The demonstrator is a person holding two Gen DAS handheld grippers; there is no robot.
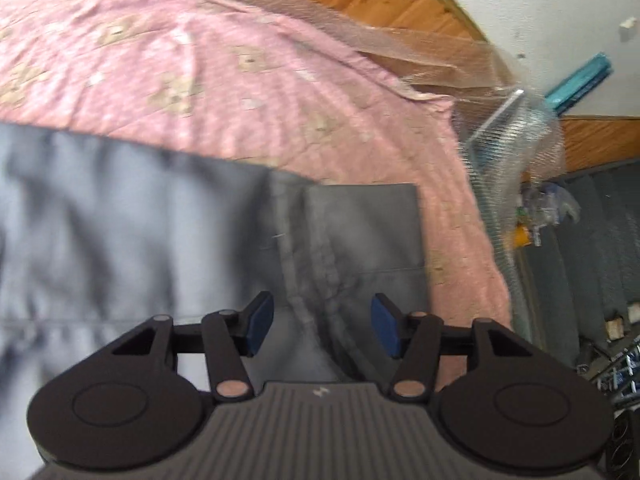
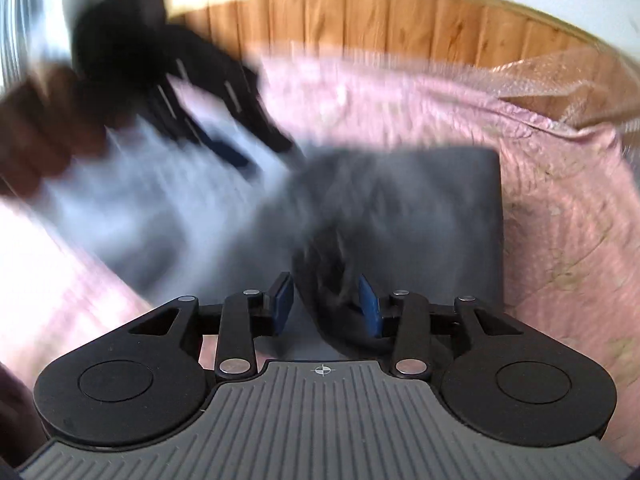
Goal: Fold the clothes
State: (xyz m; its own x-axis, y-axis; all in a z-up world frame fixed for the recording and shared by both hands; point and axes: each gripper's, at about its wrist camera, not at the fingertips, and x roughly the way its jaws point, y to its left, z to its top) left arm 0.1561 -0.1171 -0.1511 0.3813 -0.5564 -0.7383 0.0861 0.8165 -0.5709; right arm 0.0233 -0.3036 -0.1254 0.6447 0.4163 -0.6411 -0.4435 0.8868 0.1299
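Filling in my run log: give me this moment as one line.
stage: folding | garment: grey trousers on pink bedspread | left hand-held gripper: open, empty | right hand-held gripper: open, fabric between pads

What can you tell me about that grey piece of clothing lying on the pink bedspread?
The grey garment looks like trousers of thin woven cloth, with a stitched seam running down the middle. It lies mostly flat and slightly wrinkled on the pink patterned bedspread, one straight edge near the bed's side. In the right wrist view, a darker bunched fold rises between the open fingers of the right gripper. Motion blur hides finer detail.
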